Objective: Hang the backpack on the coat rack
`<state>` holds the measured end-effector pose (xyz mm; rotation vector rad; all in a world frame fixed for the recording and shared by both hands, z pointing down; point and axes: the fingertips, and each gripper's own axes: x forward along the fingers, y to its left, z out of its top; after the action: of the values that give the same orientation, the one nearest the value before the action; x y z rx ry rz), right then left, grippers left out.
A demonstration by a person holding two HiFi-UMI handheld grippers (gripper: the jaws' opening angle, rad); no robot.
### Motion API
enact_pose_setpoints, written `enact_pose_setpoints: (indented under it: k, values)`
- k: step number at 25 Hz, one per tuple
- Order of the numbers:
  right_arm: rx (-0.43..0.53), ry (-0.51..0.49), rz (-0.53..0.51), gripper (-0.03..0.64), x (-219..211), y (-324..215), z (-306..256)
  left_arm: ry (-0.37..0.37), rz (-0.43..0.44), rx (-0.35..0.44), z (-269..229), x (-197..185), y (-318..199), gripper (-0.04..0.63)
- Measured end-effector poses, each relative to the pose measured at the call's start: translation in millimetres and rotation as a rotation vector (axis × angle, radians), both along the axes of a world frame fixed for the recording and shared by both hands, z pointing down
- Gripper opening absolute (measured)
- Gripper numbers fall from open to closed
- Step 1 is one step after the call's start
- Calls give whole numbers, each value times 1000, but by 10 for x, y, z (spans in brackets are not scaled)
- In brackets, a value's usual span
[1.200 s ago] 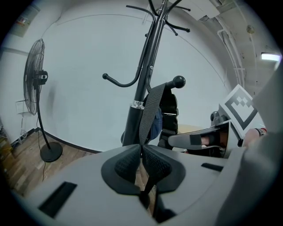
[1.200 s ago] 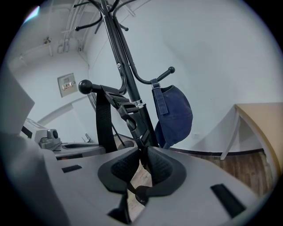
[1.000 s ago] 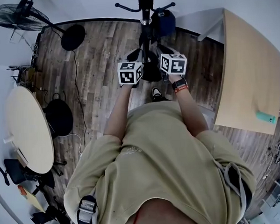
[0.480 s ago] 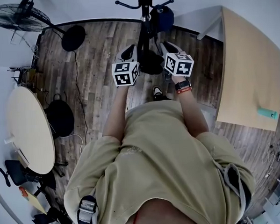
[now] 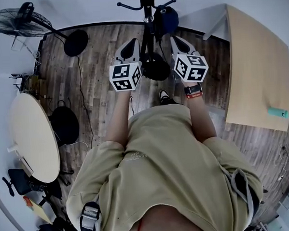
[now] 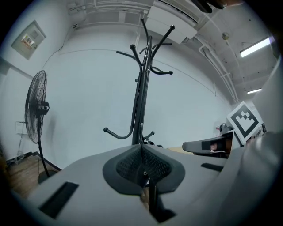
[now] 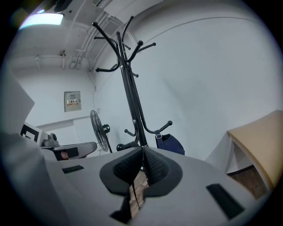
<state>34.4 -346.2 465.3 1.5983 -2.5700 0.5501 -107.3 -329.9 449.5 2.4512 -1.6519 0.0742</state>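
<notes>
Shows what reads as the closing stage of the task: navy backpack (image 7: 171,144) already suspended by its strap from a low hook (image 7: 164,127) on the right side of the black coat rack (image 7: 131,97), with the bag's body just beside the pole. Depicts the left gripper (image 5: 133,41) and the right gripper (image 5: 175,39) raised side by side toward the rack, one on either side of the pole and, in the head view, flanking the round base (image 5: 155,68). Reveals, in each gripper view, a pair of jaws pressed together, textured pads meeting along a centre line with nothing pinched between them. Places the backpack beyond and slightly right of the right gripper, near but not touching, and farther from the left gripper, with the pole between. Suggests no hanging work left, only a check of the strap's seat in the curve of the hook. Calls, as a next move, for a straight retreat of both tools toward the person, away from the hooks, without brushing bag or pole. Risks otherwise a nudge to the strap or a sway of the rack. Includes, well apart, a pedestal fan (image 5: 18,20) at far left, a round table (image 5: 32,138) at near left and a wooden desk (image 5: 258,68) at right.
</notes>
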Motion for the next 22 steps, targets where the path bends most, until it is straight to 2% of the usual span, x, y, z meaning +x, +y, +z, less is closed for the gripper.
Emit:
enact_pose_setpoints:
  k: [3,7,10,17,22]
  values:
    - [51,11,38,17,85,23,-153,-46,-8,27,-144,-28,19,25]
    - [98,85,68,15,194,40,-225,-55,-21,43,-233,-85,24,25]
    - [115,94,72,15,226,60,-256,-64,-25,60,-279,-115,49,25]
    - [128,93,59,15,216,82,-311,-50,-14,73,-296,-92,93,25]
    - [144,69,88,15,238,100,-362,1,10,23,-169,-87,61,25]
